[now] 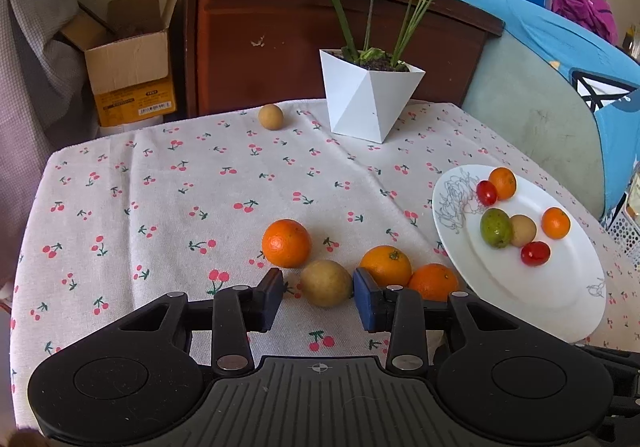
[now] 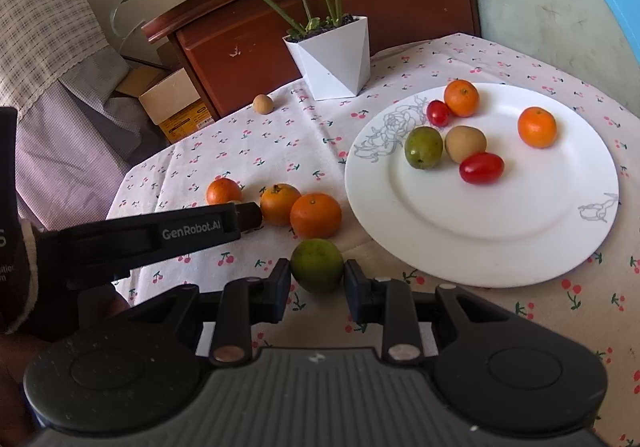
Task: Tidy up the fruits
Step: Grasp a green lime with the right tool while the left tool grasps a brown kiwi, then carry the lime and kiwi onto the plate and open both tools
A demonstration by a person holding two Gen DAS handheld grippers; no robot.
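Observation:
On the cherry-print tablecloth, a tan round fruit [image 1: 326, 283] lies between the pads of my left gripper [image 1: 319, 299]. The right pad touches it; a thin gap shows at the left pad, so the jaws are open. Three oranges [image 1: 286, 243] [image 1: 386, 265] [image 1: 434, 281] lie around it. My right gripper [image 2: 316, 275] is shut on a green fruit [image 2: 317, 265] just in front of the white plate [image 2: 480, 231]. The plate [image 1: 520, 287] holds two small oranges, two cherry tomatoes, a green fruit and a tan one. In the right wrist view the left gripper [image 2: 248, 216] hides the tan fruit.
A white faceted plant pot [image 1: 360, 99] stands at the table's far side, with a small tan fruit [image 1: 271, 117] to its left. Behind are a wooden cabinet [image 1: 280, 27], an open cardboard box [image 1: 128, 59] and a blue-covered seat [image 1: 560, 67].

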